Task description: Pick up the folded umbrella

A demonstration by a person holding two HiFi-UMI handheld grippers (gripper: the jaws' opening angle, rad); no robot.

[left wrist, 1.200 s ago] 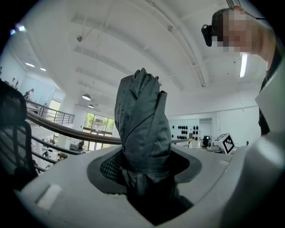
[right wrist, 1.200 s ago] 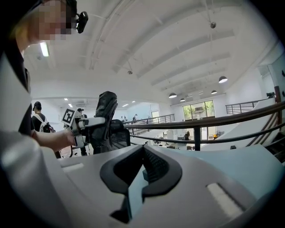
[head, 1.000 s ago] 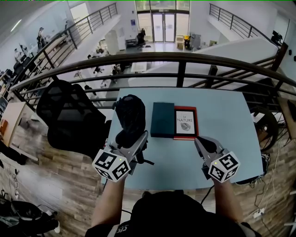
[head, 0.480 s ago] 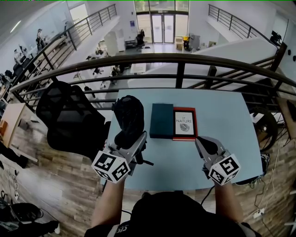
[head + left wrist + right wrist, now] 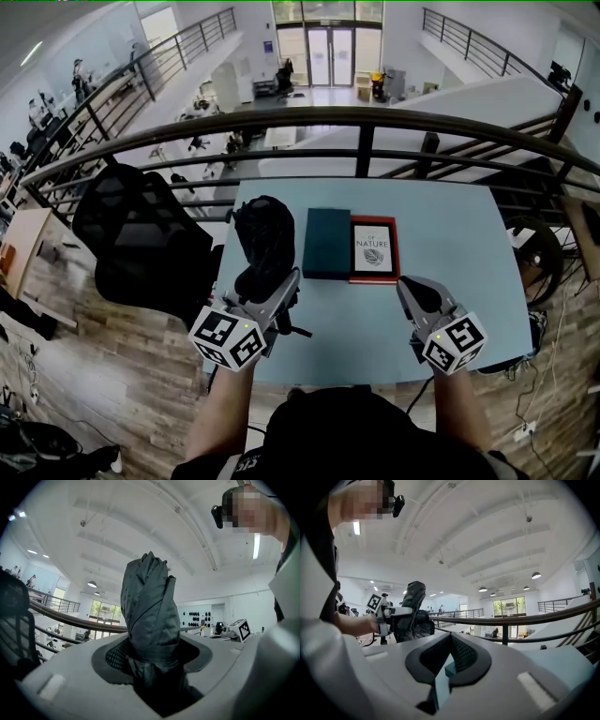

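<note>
The folded umbrella (image 5: 263, 239) is a dark grey bundle standing nearly upright over the left part of the light blue table (image 5: 450, 244). My left gripper (image 5: 281, 286) is shut on its lower part. In the left gripper view the umbrella (image 5: 150, 616) rises straight up out of the left gripper (image 5: 154, 667), its base hidden between the pads. My right gripper (image 5: 408, 286) hovers over the table's near right, shut with nothing in it. The right gripper view shows only a thin slit at the right gripper (image 5: 443, 677), and the umbrella (image 5: 412, 599) off to the left.
A dark teal book (image 5: 328, 242) and a red-bordered book (image 5: 375, 249) lie side by side at the table's middle. A black office chair (image 5: 141, 234) stands left of the table. A dark railing (image 5: 366, 117) runs behind the far edge, over a drop to a lower floor.
</note>
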